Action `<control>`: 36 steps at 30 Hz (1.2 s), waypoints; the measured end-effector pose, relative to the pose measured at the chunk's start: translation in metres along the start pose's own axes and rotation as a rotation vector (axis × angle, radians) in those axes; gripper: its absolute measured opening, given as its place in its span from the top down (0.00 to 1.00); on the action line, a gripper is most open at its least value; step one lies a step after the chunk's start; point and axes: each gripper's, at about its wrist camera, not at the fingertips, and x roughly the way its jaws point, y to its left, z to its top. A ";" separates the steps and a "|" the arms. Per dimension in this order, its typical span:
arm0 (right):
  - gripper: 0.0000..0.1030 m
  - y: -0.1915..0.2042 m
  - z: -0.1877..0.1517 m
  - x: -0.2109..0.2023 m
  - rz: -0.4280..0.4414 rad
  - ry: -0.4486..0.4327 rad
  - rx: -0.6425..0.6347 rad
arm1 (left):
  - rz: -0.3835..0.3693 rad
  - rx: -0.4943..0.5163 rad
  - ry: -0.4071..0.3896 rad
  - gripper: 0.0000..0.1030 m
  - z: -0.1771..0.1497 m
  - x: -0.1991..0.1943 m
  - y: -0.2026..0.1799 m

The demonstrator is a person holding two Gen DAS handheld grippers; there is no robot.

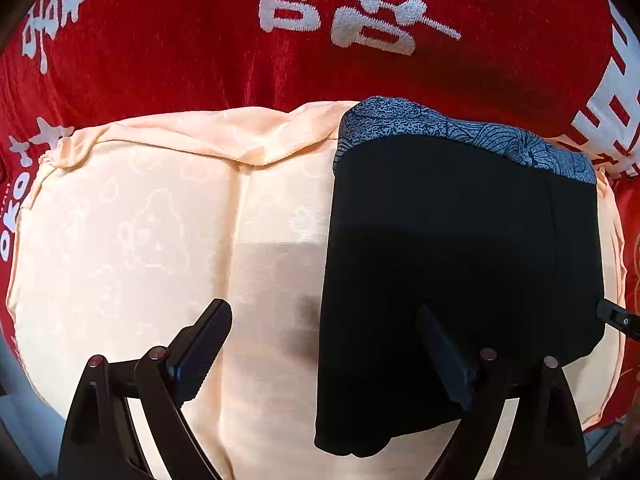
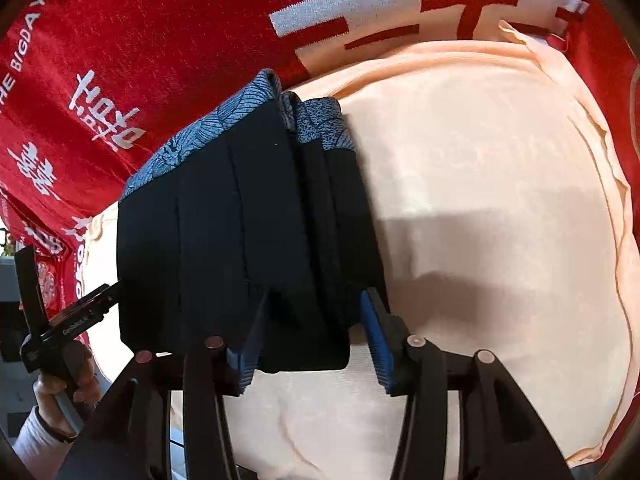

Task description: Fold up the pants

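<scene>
Right wrist: folded black pants [image 2: 224, 248] on peach cloth [image 2: 480, 200], both grippers agape.

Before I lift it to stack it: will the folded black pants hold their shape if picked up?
Probably not. The black pants are thin layered cloth, so loose edges would likely droop and layers slide apart. They look light. The peach cushion beneath is soft, so pushing may bunch them.

The pants [image 1: 460, 260] are black with a blue-grey wave-patterned waistband [image 1: 460, 130], lying on a pale peach cloth [image 1: 132, 240] with faint bear outlines, over a red blanket [image 1: 160, 40] bearing white characters.
</scene>
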 end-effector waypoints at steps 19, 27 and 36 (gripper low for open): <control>0.21 -0.009 0.009 -0.006 -0.011 0.000 -0.024 | -0.113 -0.052 0.019 0.09 0.020 0.005 0.020; 0.15 -0.035 0.022 0.003 0.085 0.013 0.020 | -0.276 -0.041 0.086 0.09 0.033 0.022 0.021; 0.15 -0.045 0.040 0.024 0.256 0.079 0.015 | -0.400 0.007 0.169 0.09 0.054 0.049 0.015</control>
